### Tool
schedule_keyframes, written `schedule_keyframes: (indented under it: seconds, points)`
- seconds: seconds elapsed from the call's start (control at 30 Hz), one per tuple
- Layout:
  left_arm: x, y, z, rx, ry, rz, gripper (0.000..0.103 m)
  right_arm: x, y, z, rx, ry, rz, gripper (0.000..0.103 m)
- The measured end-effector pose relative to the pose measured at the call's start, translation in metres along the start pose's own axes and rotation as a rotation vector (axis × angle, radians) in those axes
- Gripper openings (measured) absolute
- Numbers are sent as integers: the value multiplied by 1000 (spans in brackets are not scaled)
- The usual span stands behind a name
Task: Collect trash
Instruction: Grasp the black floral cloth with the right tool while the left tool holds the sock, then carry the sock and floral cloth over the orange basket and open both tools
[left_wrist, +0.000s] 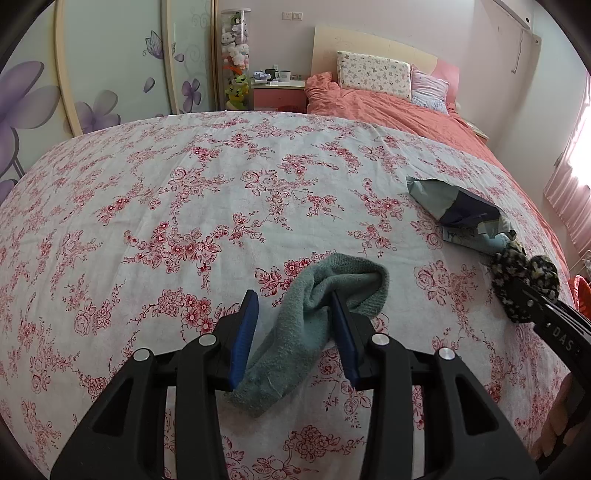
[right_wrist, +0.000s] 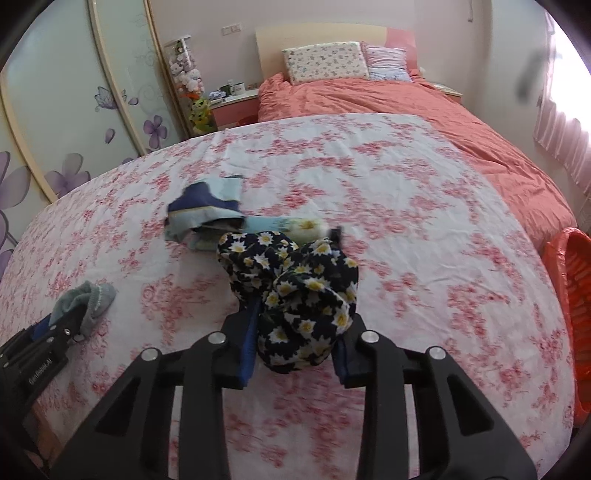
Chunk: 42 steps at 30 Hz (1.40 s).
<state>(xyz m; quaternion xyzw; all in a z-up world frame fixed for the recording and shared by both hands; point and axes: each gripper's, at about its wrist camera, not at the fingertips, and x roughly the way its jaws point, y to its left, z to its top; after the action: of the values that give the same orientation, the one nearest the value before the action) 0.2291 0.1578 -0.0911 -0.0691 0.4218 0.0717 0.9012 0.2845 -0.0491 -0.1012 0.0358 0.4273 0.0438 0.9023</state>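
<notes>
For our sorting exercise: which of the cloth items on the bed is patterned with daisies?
The dark bundle between the right gripper's fingers; the sock in the left gripper is plain green.

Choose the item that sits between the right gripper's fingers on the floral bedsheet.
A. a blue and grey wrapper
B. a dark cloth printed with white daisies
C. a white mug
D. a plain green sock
B: in the right wrist view the daisy-print cloth is bunched between the right gripper's blue fingers, while the green sock lies by the left gripper.
</notes>
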Motion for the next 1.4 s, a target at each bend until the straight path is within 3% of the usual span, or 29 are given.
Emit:
schedule_keyframes:
  seconds: [0.3, 0.73, 1.07, 1.4]
  points:
    - [0, -1, 0, 0, 0, -3, 43, -15, -40, -10, 16, -19, -117, 32]
    - [-8, -7, -9, 72, 3, -56, 46, -11, -47, -8, 42, -7, -90, 33]
    - [-16, -14, -7, 77, -17, -88, 21, -22, -47, -10, 37, -23, -64, 24]
    - [-36, -28, 2, 91, -64, -106, 20, -53, -52, -11, 50, -73, -39, 24]
